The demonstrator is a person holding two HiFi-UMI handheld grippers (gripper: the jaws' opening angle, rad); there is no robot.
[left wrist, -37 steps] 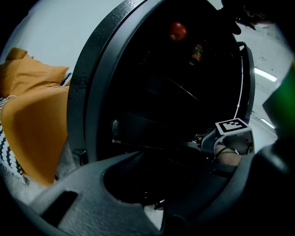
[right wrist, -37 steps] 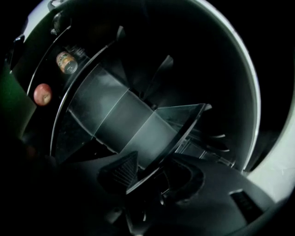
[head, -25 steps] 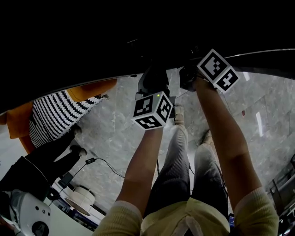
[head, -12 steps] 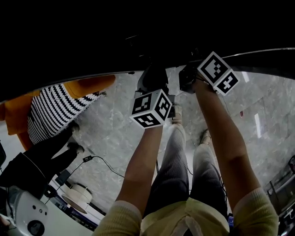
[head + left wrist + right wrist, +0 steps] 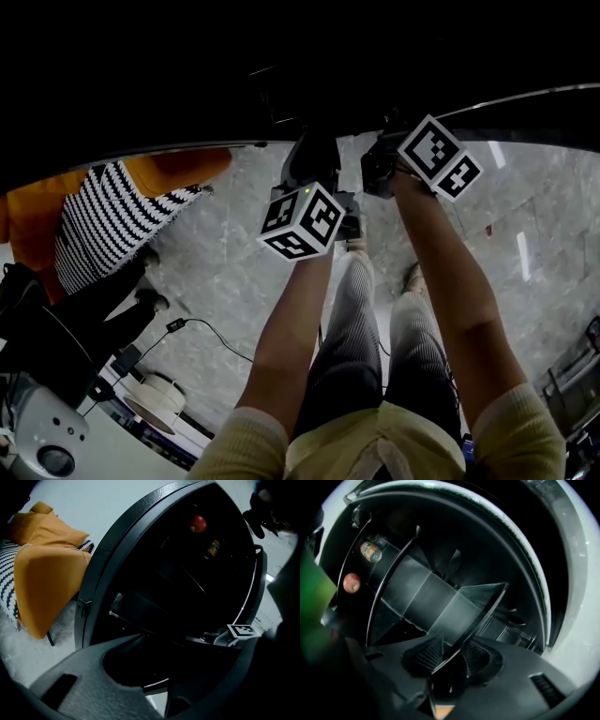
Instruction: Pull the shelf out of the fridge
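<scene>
Deep inside the dark fridge (image 5: 525, 559), the glass shelf (image 5: 436, 599) sits on its rails, and its thin front edge runs right between the ribbed pads (image 5: 424, 656) of the right gripper (image 5: 452, 656). Those jaws have just been closing in, yet a sliver of gap shows on either side of the glass, so they are apart with no squeeze on it.

Over on the other side, the left gripper (image 5: 154, 667) has just been easing its jaws apart. A dark slot shows between them, and a thin bright strip lies across it. What that strip is, the gloom won't say. The grip is loosened, nothing clamped.

Farther back in the cabinet, a red apple (image 5: 198, 523) and a small labelled can (image 5: 213, 548) sit close together. The right gripper view catches the same pair at its left edge.

From the head view, both forearms reach forward side by side above the grey marble floor (image 5: 234, 272), and both marker cubes sit at the fridge's lower rim. Off to the left stands an orange chair (image 5: 47, 583) with a black-and-white striped cushion (image 5: 103, 225) on it.
</scene>
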